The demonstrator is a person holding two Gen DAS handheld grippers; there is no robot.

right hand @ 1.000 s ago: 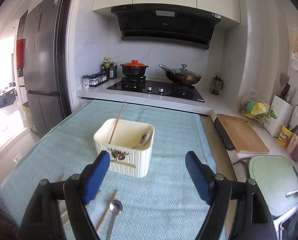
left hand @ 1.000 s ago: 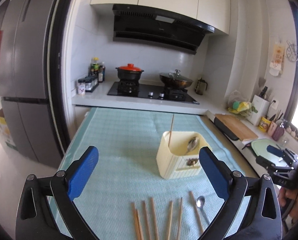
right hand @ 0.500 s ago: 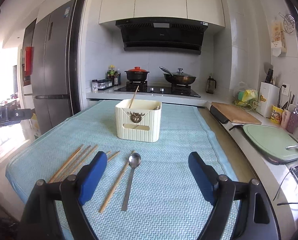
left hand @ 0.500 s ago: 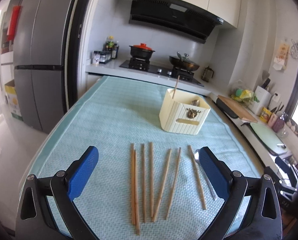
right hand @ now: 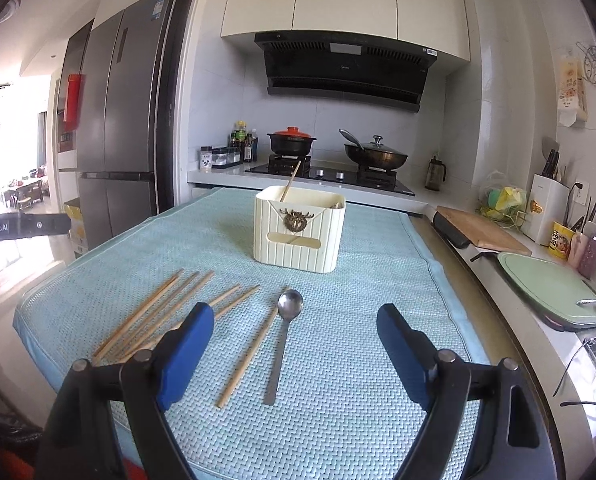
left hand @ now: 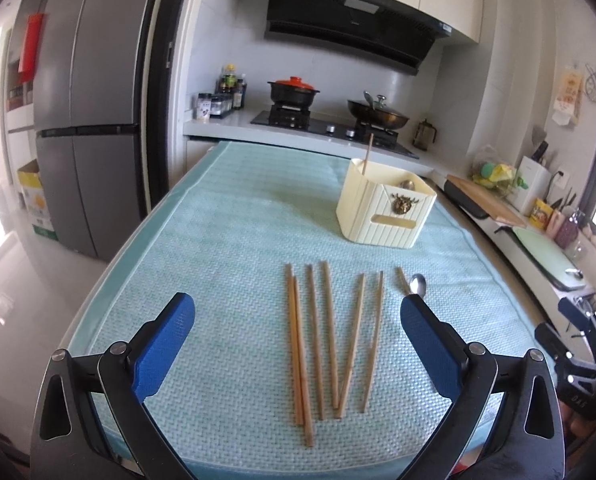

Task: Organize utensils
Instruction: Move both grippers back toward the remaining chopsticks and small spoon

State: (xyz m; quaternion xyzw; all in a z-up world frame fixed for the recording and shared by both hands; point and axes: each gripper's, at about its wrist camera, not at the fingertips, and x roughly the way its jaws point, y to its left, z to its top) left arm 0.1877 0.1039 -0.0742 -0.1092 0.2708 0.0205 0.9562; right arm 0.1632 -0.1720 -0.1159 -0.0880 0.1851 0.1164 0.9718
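The left tool [left hand: 298, 340] hangs low over the near edge of the table [left hand: 226, 240], its blue pads spread wide with nothing between them but the cloth below. Under it lie six loose chopsticks [left hand: 330, 340] in a rough fan, pointing away toward the holder; a seventh chopstick [right hand: 250, 354] lies further right, just beside a metal spoon [right hand: 284, 340], bowl end toward the holder.

The right tool [right hand: 294, 344] is likewise gaping and holds nothing; the spoon and the single chopstick lie on the cloth between and ahead of its pads, untouched.

The cream ribbed utensil holder [right hand: 298, 232] stands upright further back on the teal cloth (a small dark ornament sits on its front face), well apart from the loose pieces. One chopstick [right hand: 291, 181] already leans out of its left compartment, and a spoon bowl [left hand: 408, 186] shows in the right one.

Behind the table runs a counter with a hob, a red-lidded pot [right hand: 291, 142] and a lidded wok [right hand: 376, 154].
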